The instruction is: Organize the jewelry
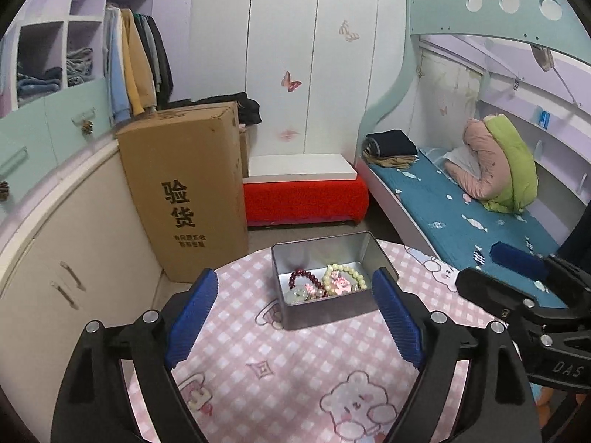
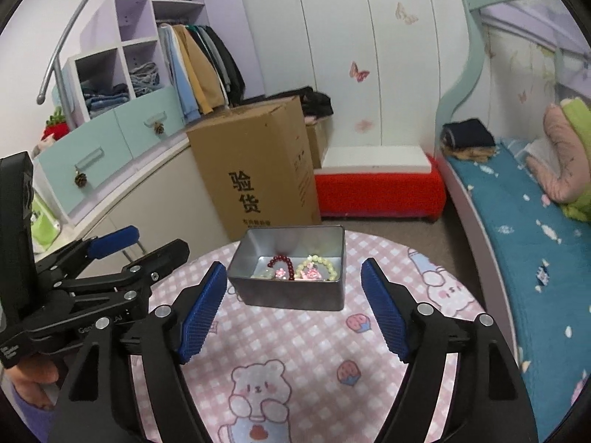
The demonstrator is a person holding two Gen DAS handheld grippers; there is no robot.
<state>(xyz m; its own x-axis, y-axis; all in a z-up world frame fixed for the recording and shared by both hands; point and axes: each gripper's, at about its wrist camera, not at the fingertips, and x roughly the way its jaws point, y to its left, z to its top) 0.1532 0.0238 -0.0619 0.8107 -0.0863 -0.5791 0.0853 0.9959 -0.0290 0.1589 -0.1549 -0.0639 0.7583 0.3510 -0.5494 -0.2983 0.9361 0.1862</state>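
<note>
A grey metal tin stands on the round table with a pink checked bear cloth. Inside lie a dark red bead bracelet, a pale green bead bracelet and pink flower trinkets. My left gripper is open and empty, just short of the tin; it also shows at the left of the right wrist view. My right gripper is open and empty in front of the tin; it also shows at the right of the left wrist view.
A tall cardboard box stands on the floor behind the table. A red bench with a white board sits by the wall. A bed with a blue sheet runs along the right. Cupboards and drawers line the left.
</note>
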